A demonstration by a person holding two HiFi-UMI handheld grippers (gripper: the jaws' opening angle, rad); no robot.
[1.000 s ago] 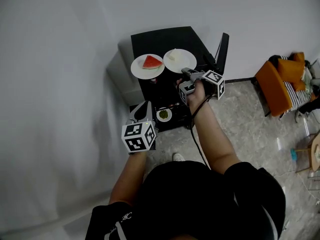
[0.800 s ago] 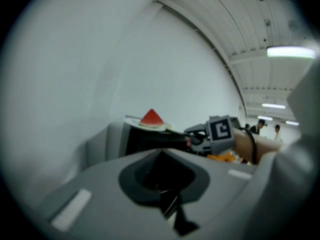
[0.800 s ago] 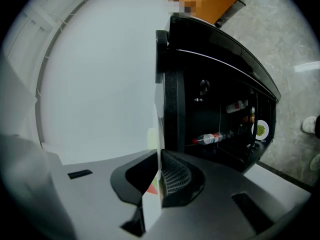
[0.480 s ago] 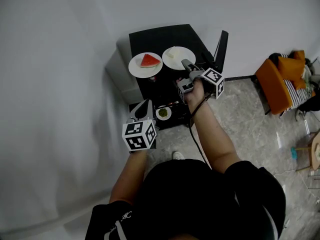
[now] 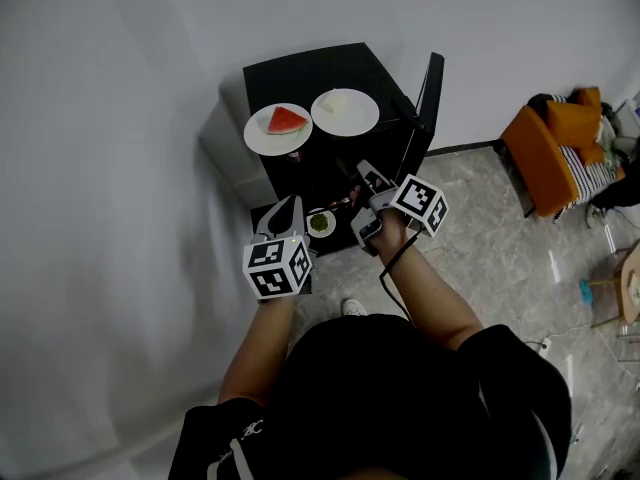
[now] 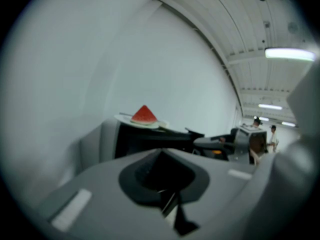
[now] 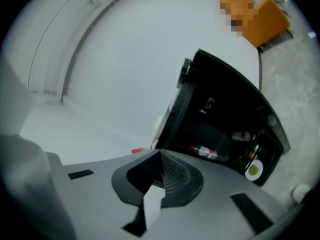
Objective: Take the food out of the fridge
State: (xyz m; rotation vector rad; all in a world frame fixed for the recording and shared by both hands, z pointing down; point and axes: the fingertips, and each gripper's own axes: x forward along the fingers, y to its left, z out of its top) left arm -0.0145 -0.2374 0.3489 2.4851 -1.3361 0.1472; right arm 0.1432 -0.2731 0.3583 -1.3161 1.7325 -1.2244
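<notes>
A black mini fridge (image 5: 330, 68) stands against the wall with its door (image 5: 425, 98) swung open. On its top sit a plate with a red watermelon slice (image 5: 278, 126) and a plate of white food (image 5: 345, 111). A small dish of green food (image 5: 320, 223) lies low in the open fridge. My right gripper (image 5: 362, 170) hovers in front of the opening; its jaws have just been closing and now stand shut with nothing between them. My left gripper (image 5: 287, 211) is shut and empty, just left of the green dish. The watermelon (image 6: 145, 115) also shows in the left gripper view.
Inside the fridge (image 7: 225, 119) a bottle (image 7: 207, 153) lies on a shelf, with the green dish (image 7: 253, 170) below it. An orange seat (image 5: 555, 143) stands on the stone floor at the right. The white wall lies behind and left of the fridge.
My right gripper has drawn back from the white-food plate on the fridge top toward the person, rolling as it went. The plate stays on top. The left gripper has barely moved.
</notes>
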